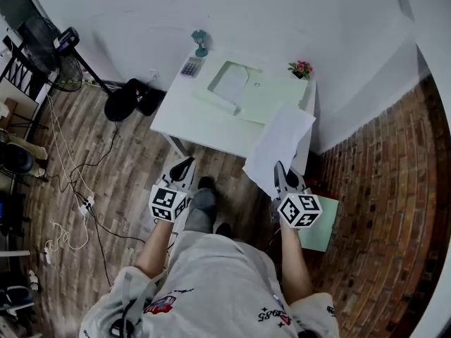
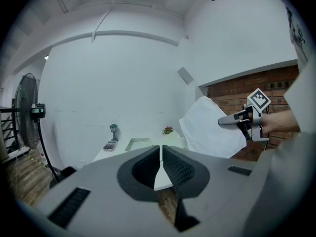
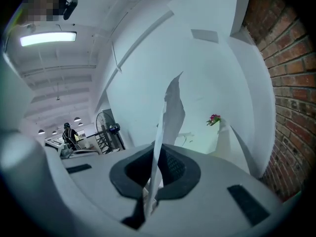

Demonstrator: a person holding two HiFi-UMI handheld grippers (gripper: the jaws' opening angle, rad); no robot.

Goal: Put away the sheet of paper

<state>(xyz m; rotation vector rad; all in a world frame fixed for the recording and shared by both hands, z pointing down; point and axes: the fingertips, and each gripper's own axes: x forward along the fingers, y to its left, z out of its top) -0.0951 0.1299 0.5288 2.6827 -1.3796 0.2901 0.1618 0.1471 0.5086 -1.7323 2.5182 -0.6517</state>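
Observation:
The white sheet of paper (image 1: 280,145) hangs in the air over the table's near right corner, pinched at its lower edge by my right gripper (image 1: 280,172), which is shut on it. In the right gripper view the sheet (image 3: 169,122) stands up edge-on from between the pads. The left gripper view shows the sheet (image 2: 210,130) and the right gripper (image 2: 223,122) off to the right. My left gripper (image 1: 184,166) is held before the table's front edge, its jaws (image 2: 160,154) shut with nothing in them. An open green folder (image 1: 271,97) lies on the white table (image 1: 190,122).
A calculator (image 1: 191,67), a small lamp (image 1: 201,43) and a flower pot (image 1: 301,68) stand along the table's back. A fan (image 1: 49,48) and cables (image 1: 70,189) occupy the floor at left. A green board (image 1: 323,227) lies by the brick wall at right.

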